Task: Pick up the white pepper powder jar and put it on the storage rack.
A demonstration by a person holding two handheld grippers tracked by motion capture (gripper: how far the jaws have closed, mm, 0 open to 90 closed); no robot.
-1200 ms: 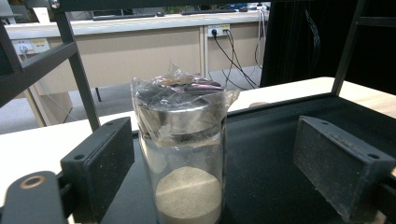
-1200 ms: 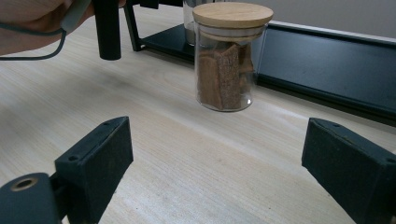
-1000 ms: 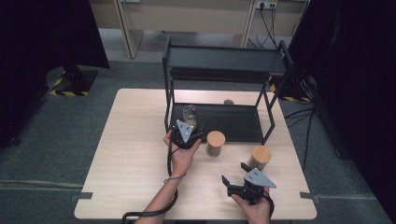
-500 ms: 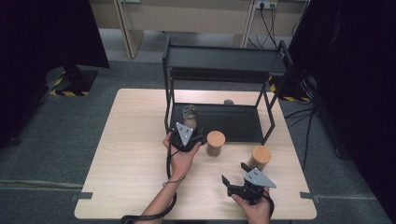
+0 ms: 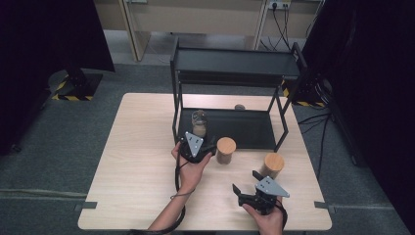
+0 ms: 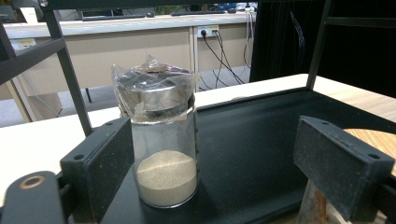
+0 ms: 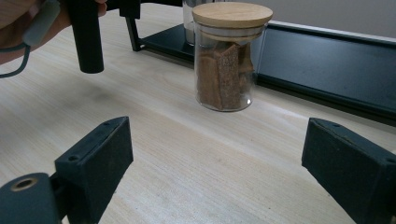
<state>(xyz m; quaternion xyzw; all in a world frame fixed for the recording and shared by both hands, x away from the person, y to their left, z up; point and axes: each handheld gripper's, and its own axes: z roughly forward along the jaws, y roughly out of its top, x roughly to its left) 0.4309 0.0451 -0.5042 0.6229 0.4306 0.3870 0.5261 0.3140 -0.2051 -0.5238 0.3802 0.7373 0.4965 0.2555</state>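
Observation:
A clear glass jar (image 6: pixel 163 144) with pale sand at its bottom and plastic wrap over its lid stands on the black lower tray (image 6: pixel 261 154) of a rack. My left gripper (image 6: pixel 219 163) is open in front of it, with the jar close beside the left jaw and not pressed. From above, the left gripper (image 5: pixel 196 139) sits at the tray's front edge, just before the sand jar (image 5: pixel 199 121). My right gripper (image 7: pixel 219 163) is open and empty, low over the table, facing a wooden-lidded jar (image 7: pixel 224 60) of brown pieces. In the high view the right gripper (image 5: pixel 246 181) is near the front edge.
A black two-level rack (image 5: pixel 235 63) stands at the back of the wooden table (image 5: pixel 137 161). Two wooden-lidded jars stand before it, one in the middle (image 5: pixel 226 149) and one to the right (image 5: pixel 273 164). A small dark object (image 5: pixel 240 106) lies at the tray's back.

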